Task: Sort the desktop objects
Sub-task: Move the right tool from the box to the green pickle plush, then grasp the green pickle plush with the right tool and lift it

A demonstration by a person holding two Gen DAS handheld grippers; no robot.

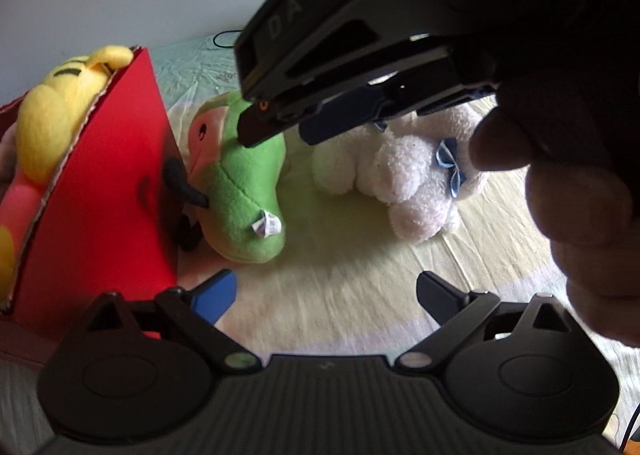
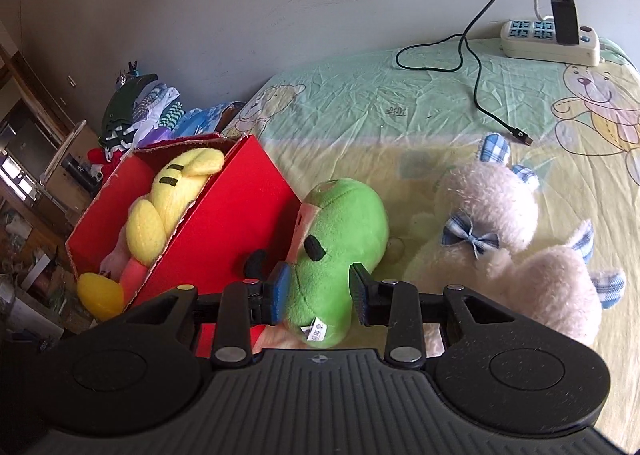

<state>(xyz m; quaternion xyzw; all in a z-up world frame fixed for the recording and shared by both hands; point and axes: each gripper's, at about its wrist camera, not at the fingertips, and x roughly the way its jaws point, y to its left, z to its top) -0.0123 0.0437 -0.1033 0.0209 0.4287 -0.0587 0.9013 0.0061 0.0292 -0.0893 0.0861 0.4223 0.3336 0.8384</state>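
Observation:
A green plush toy (image 2: 340, 231) lies on the bed sheet against the red cardboard box (image 2: 248, 207). My right gripper (image 2: 320, 291) has the toy's lower body pressed between its blue pads, shut on it. In the left wrist view the same toy (image 1: 240, 199) lies beside the box (image 1: 108, 191), with the right gripper (image 1: 288, 127) coming down on it from above. A yellow plush (image 2: 168, 199) lies inside the box. To the right lies a white plush bear (image 2: 512, 231) with blue bows. My left gripper (image 1: 326, 293) is open, low over the bare sheet, holding nothing.
A person's hand (image 1: 568, 199) holds the right gripper. A power strip (image 2: 552, 41) with a black charger and a loose cable (image 2: 476, 87) lies at the bed's far end by the wall. Folded clothes (image 2: 148, 111) and shelves stand left of the bed.

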